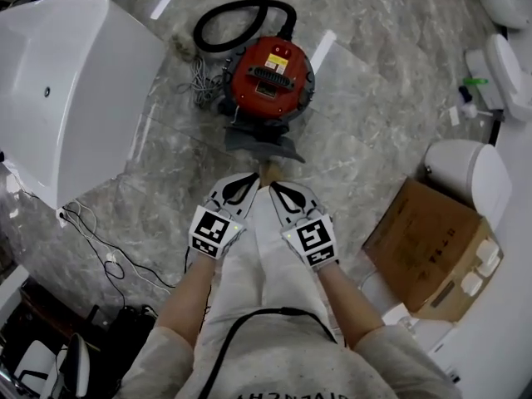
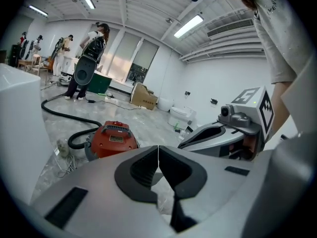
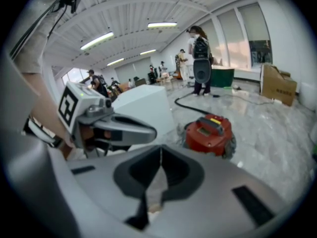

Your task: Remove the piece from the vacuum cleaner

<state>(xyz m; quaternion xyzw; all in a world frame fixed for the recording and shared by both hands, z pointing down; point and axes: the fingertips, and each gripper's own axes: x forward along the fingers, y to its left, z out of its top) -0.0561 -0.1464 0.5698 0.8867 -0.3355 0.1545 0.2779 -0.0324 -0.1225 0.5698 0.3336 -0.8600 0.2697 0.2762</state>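
Note:
A red round vacuum cleaner (image 1: 270,75) stands on the marble floor, with a black hose (image 1: 237,11) curling off behind it and a dark grey nozzle piece (image 1: 262,142) at its near side. It also shows as the red vacuum cleaner (image 2: 113,139) in the left gripper view and as the red vacuum cleaner (image 3: 210,132) in the right gripper view. My left gripper (image 1: 247,179) and right gripper (image 1: 277,189) hang side by side just short of the nozzle, apart from it. Both are shut with nothing between the jaws.
A large white box-shaped appliance (image 1: 66,90) stands to the left. A cardboard box (image 1: 432,243) and white toilets (image 1: 470,173) stand at the right. Loose cables (image 1: 100,248) lie on the floor at lower left. Several people (image 3: 198,58) stand far off across the hall.

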